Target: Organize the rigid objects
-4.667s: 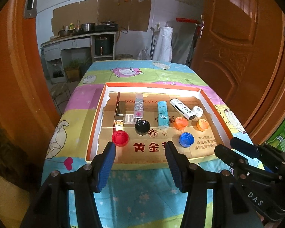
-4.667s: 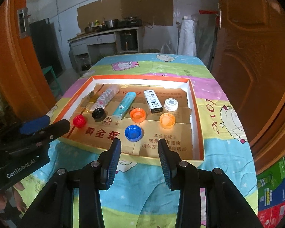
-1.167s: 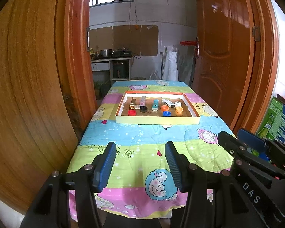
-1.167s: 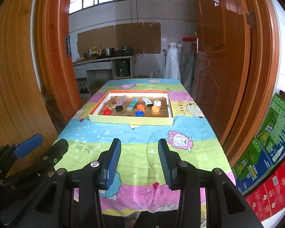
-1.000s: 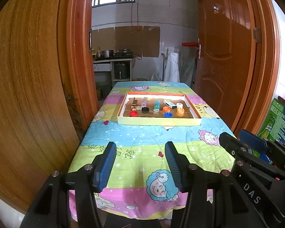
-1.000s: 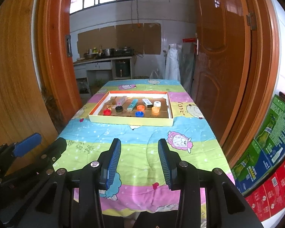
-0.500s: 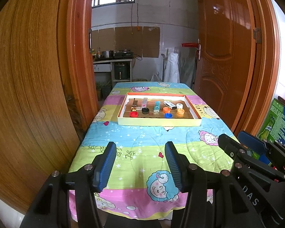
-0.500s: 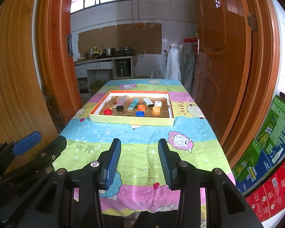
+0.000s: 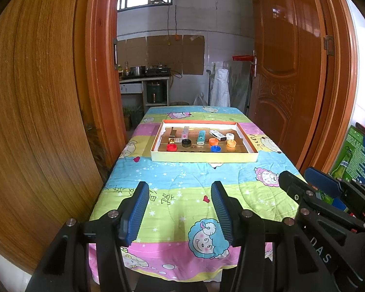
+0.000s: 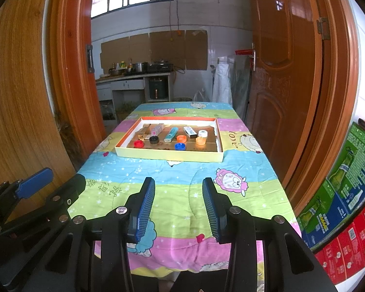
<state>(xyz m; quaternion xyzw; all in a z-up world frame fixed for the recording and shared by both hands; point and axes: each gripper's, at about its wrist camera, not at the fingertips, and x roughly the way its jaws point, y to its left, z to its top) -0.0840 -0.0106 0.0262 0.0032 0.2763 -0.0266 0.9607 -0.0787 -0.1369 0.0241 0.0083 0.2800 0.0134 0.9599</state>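
A shallow tray (image 9: 204, 157) with an orange inner rim lies far down the table on a colourful cloth. Inside it are a red cap (image 9: 171, 147), a black cap (image 9: 186, 143), a blue cap (image 9: 215, 148), two orange caps (image 9: 214, 141), a teal box (image 9: 201, 137), a white box (image 9: 217, 134), a small white jar (image 9: 230, 136) and a clear bottle (image 9: 185, 132). My left gripper (image 9: 179, 189) hangs open and empty over the table's near end. My right gripper (image 10: 178, 185) is open and empty too, well short of the tray (image 10: 169, 155).
Brown wooden door leaves (image 9: 36, 121) (image 10: 292, 85) flank the table on both sides. Green and red cartons (image 10: 348, 182) are stacked low on the right. Beyond the table is a kitchen counter (image 10: 131, 80) with pots.
Since the oldest frames both grippers have drawn far back from the tray to the table's near end. Over the last second nothing has visibly moved.
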